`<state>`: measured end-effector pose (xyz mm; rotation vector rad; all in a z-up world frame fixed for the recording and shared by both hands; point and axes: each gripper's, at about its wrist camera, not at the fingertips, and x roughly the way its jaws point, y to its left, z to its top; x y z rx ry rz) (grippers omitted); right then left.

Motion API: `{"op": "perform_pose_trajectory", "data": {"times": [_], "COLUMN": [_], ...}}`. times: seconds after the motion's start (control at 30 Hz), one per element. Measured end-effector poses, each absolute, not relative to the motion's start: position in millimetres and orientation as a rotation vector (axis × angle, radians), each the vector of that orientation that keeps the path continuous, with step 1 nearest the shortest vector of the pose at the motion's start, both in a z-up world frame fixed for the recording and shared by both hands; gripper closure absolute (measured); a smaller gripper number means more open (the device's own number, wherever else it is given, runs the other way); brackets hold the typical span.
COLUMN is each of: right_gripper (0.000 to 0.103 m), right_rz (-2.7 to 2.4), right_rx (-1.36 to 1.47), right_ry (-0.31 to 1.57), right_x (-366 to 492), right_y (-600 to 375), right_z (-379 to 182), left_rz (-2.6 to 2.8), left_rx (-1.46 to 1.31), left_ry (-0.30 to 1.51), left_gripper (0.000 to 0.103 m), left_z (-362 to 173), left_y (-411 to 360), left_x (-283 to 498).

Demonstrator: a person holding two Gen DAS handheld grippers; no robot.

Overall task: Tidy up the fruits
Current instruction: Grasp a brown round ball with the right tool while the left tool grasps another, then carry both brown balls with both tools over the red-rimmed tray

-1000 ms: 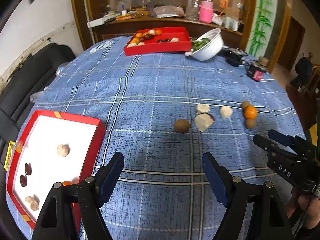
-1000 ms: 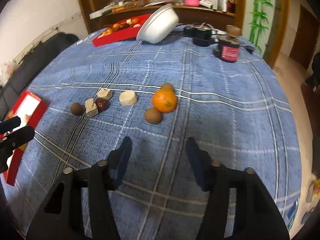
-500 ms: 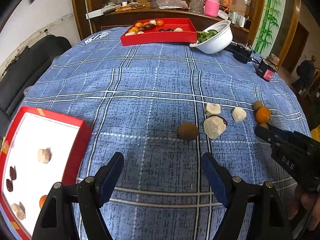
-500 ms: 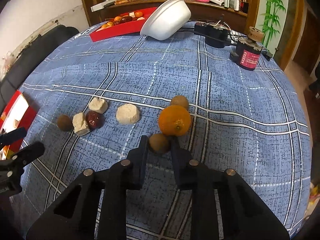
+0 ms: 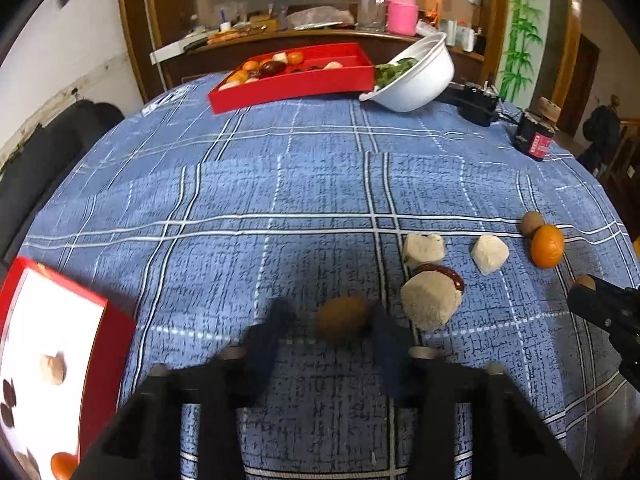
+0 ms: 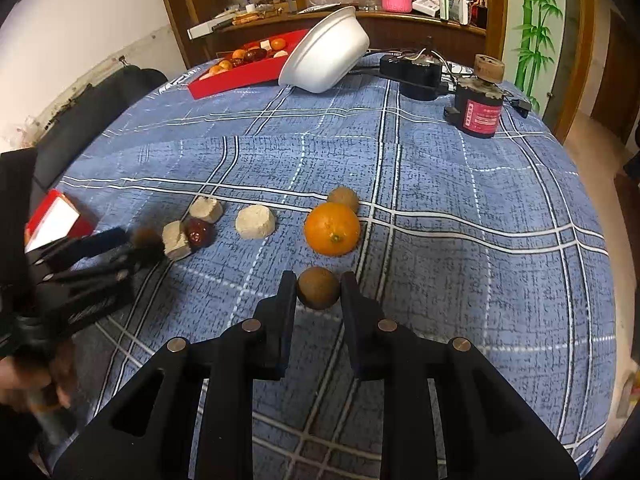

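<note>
Both of your grippers have closed in since the earlier frames. Your left gripper (image 5: 326, 320) has come down and forward over the tablecloth (image 5: 280, 184), and its jaws have just been closing around a brown round fruit (image 5: 342, 320); that view is blurred, so you cannot tell whether the pads press on it yet or only flank it. Your right gripper (image 6: 318, 286) pinches a second brown fruit (image 6: 318, 287), one pad against each side, with the orange (image 6: 332, 229) just beyond its tips.

That likely means two pickups are under way at once, and the carry to the red tray (image 5: 108, 344), which sits off to the left of your left gripper, has not begun.

Neither brown fruit shows a clear long axis: the one in your right gripper looks nearly spherical, and the left one appears slightly wider than tall, lying across the jaws, though blur may account for that. So approach angle should matter little. Just right of your left gripper's tip sits a pale lump (image 5: 430, 305) with a dark red date (image 5: 450, 274) behind it, close enough to be nudged.
</note>
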<state>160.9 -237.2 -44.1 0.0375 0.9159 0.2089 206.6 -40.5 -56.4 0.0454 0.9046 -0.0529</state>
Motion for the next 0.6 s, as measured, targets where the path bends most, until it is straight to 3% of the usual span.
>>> {"op": "perform_pose_trajectory", "data": {"times": [0.6], "right_gripper": [0.082], "right_rz": [0.259], "right_rx": [0.028], "right_ry": [0.871], "right_x": [102], "right_y": [-214], "right_z": [-28], "left_rz": [-0.008], "left_rx": [0.003], "left_ry": [0.885], "left_gripper": [0.078], "left_z": [-32], "left_y": [-20], "left_x": [117]}}
